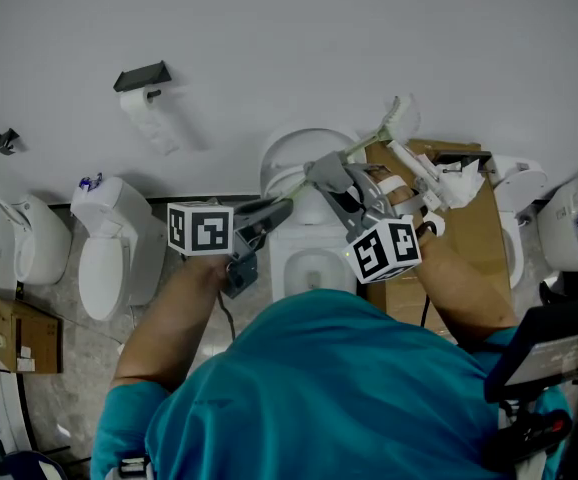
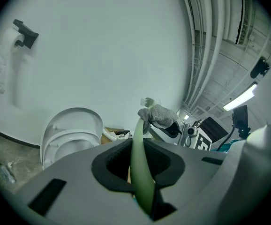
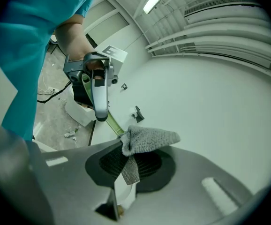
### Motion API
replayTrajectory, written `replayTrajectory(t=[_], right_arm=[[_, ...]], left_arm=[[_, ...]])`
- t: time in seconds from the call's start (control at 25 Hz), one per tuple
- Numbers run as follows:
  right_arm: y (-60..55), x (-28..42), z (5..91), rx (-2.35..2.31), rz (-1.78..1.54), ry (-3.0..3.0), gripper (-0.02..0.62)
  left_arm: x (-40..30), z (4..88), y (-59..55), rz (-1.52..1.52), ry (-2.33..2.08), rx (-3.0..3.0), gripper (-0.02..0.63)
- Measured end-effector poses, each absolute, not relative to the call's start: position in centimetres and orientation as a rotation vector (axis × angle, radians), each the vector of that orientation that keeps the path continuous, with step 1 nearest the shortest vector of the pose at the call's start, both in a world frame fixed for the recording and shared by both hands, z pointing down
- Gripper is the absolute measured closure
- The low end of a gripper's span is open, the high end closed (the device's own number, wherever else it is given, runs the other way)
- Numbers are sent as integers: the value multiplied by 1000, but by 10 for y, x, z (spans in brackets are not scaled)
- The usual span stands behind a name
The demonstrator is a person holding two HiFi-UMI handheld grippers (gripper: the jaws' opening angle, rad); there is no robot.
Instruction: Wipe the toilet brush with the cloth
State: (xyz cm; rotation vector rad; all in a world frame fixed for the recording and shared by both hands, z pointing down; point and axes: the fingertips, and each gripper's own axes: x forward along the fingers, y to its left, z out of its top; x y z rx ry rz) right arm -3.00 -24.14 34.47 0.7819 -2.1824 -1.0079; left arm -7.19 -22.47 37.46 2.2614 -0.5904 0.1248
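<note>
The pale green toilet brush slants up to the right over the middle toilet, its bristled head at the top. My left gripper is shut on the lower end of the handle. My right gripper is shut on a grey cloth, which is wrapped around the handle just below the head. In the left gripper view the cloth bunches at the handle's far end. In the right gripper view the left gripper shows further down the handle.
A white toilet with raised lid stands straight ahead against the wall. Another toilet is to the left, and more fixtures to the right. A paper-roll holder hangs on the wall. Flat cardboard lies on the right.
</note>
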Motion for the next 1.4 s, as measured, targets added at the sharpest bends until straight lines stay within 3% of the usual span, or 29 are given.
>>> replayTrajectory(t=[1.4], right_arm=[[-277, 35, 323, 990, -993, -2069, 558]], left_arm=[[-79, 375, -218, 153, -595, 2256, 548]])
